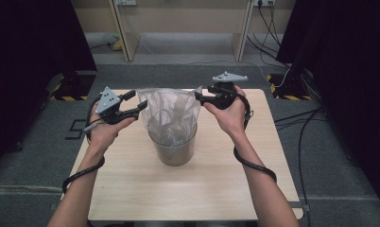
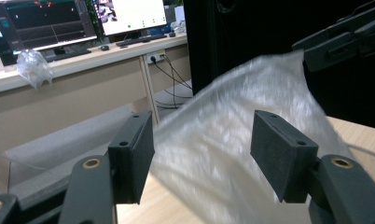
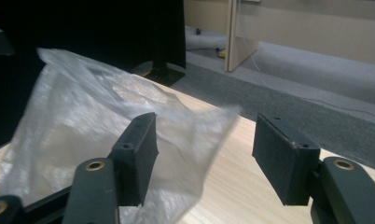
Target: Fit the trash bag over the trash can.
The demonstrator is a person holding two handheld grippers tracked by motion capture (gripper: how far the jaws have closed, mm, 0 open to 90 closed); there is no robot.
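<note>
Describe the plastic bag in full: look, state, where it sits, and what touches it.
The plastic bag is clear, thin and crinkled. Its lower part sits inside a grey round bin at the table's middle; its upper part stands up open above the rim. The left gripper and right gripper flank its top corners, jaws open, not pinching it.

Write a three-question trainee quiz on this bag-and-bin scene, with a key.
1. True or false: the clear plastic bag stands inside the grey bin.
2. What stands between the jaws of the left gripper: A plastic film, B a cable, C a cup?
3. Fill in: the right gripper has its jaws ____.

Key: 1 true. 2 A, though the pads do not press on it. 3 open.
</note>
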